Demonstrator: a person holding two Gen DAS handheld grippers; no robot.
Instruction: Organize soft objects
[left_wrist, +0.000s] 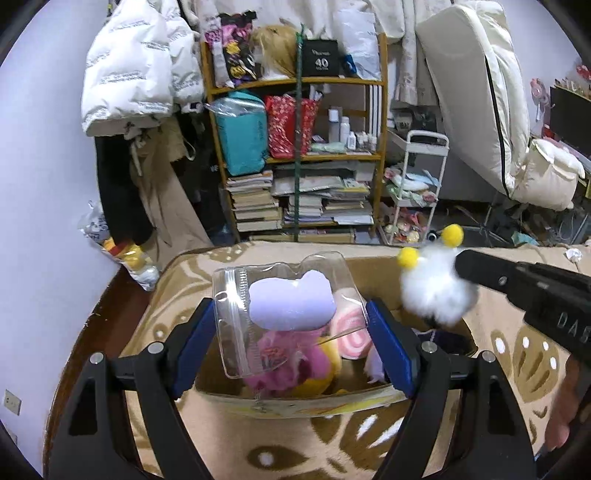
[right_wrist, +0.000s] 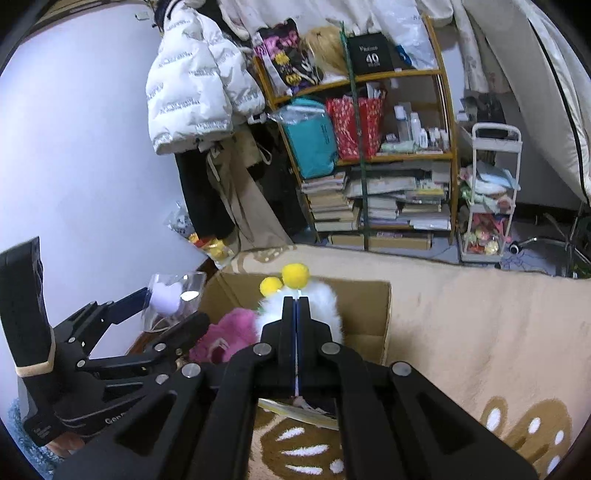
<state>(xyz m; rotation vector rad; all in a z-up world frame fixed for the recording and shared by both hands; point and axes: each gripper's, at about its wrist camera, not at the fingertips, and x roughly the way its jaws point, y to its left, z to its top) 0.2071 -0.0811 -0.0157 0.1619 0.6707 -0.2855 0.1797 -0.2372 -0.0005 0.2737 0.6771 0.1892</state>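
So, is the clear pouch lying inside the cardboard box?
No, the left gripper holds the clear pouch above the cardboard box.

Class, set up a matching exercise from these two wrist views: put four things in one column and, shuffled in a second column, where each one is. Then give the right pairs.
Things:
1. clear zip pouch
2. white fluffy toy
3. pink plush
4. teal bag

Places:
A. inside the cardboard box
B. on the wooden shelf
C. pinched in the right tool
D. held between the left tool's blue pads

Pairs: 1-D, 2-C, 3-A, 4-B
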